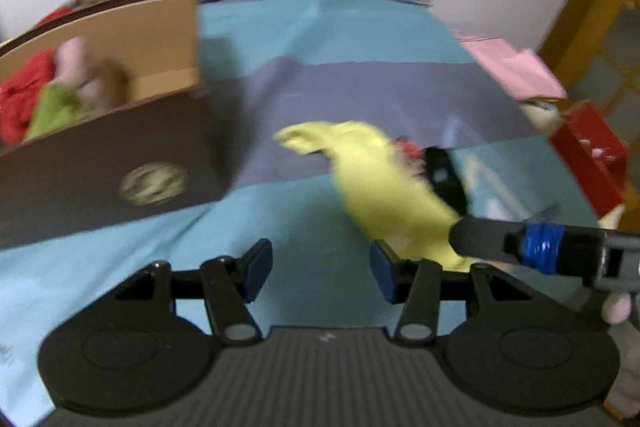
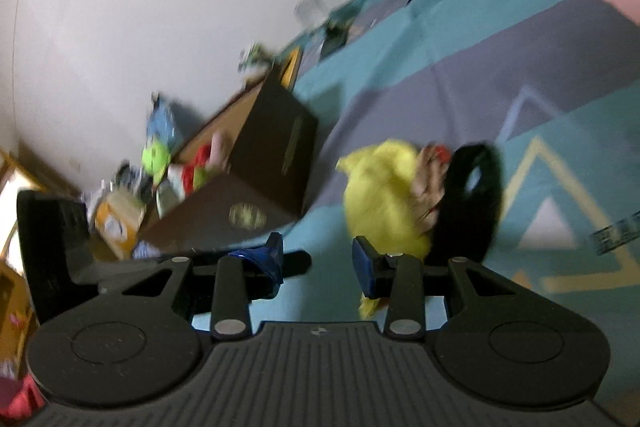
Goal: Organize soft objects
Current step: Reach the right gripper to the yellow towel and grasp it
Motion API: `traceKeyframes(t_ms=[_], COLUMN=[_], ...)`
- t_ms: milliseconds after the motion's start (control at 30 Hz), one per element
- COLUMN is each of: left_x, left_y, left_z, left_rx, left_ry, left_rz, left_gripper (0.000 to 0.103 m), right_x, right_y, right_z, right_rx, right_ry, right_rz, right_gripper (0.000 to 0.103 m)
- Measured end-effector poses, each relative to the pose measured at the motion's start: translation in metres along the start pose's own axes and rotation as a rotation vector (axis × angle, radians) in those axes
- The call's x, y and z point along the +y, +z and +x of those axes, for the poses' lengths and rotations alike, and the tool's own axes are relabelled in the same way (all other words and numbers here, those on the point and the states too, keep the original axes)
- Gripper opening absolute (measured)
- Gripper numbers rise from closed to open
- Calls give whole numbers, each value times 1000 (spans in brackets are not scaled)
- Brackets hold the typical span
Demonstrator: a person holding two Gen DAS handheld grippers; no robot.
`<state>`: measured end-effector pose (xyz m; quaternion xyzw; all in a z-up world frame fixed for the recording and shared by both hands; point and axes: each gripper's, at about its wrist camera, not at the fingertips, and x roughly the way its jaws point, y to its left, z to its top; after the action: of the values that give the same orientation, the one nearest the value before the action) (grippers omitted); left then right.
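Box (image 1: 100, 163): dark cardboard, far L on bed, open top; red, green, pink soft items inside, blurred.
Bed cover (image 1: 280, 39): blue/purple bands, carries everything.
L gripper (image 1: 321, 271): jaws apart approx. halfway, nothing btwn pads, over bare cover.
Yellow soft toy (image 1: 380, 183): lying on cover, centre-R, just beyond L gripper's R finger.
Black item (image 1: 446, 179): touching toy's R side; type unclear.
R gripper (image 2: 317, 263): jaws apart, nothing held; toy (image 2: 380, 187) just ahead, to its R.
Red box (image 1: 592, 155): far R edge.
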<state>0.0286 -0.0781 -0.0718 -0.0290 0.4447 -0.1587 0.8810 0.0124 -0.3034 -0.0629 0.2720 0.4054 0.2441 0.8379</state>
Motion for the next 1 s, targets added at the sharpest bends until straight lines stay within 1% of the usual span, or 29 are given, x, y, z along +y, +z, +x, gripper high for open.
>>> traceKeyframes(t_ms=[100,200,300,367,400,433,467,533,600,733,767,833,867,900,933,967,1000], left_x=[-10,-18,-21,-20,-20,-20,-19,-19,-17,-8,-7,-2,2,6,10,12,14], left_y=[10,17,18,17,16,15,15,14,14,13,13,13,13,13,13,13,14], left_z=[9,23,44,54,57,59,61,59,58,57,57,58,57,56,56,57,61], left_rx=[-7,4,40,48,46,46,48,36,28,27,27,25,16,11,3,-9,-5], left_ry=[-87,-133,-133,-129,-133,-154,-166,-178,-171,-175,-165,-129,-119,-122,-127,-137,-143], left_rz=[13,23,32,35,38,43,45,57,70,63,63,62,56,48,38,34,36], left_gripper=[55,56,56,56,49,39,38,30,27,27,27,29,34,53,65,65,65], right_x=[-12,-24,-28,-30,-31,-32,-33,-35,-37,-40,-39,-37,-35,-33,-32,-32,-32], right_y=[8,16,19,21,22,22,22,22,23,25,25,26,27,29,30,32,34], right_z=[-9,-4,8,18,25,30,35,47,53,62,63,62,60,59,58,59,60], right_rx=[-60,-65,-54,-36,-23,-10,5,45,64,101,107,91,72,57,40,29,23], right_ry=[-22,-42,-48,-54,-50,-47,-46,-51,-39,-25,-27,-25,-27,-38,-51,-58,-66], right_rz=[41,73,79,76,77,77,77,79,92,129,135,134,125,115,106,100,100], right_gripper=[22,23,23,23,22,21,20,20,19,18,18,18,19,21,21,21,21])
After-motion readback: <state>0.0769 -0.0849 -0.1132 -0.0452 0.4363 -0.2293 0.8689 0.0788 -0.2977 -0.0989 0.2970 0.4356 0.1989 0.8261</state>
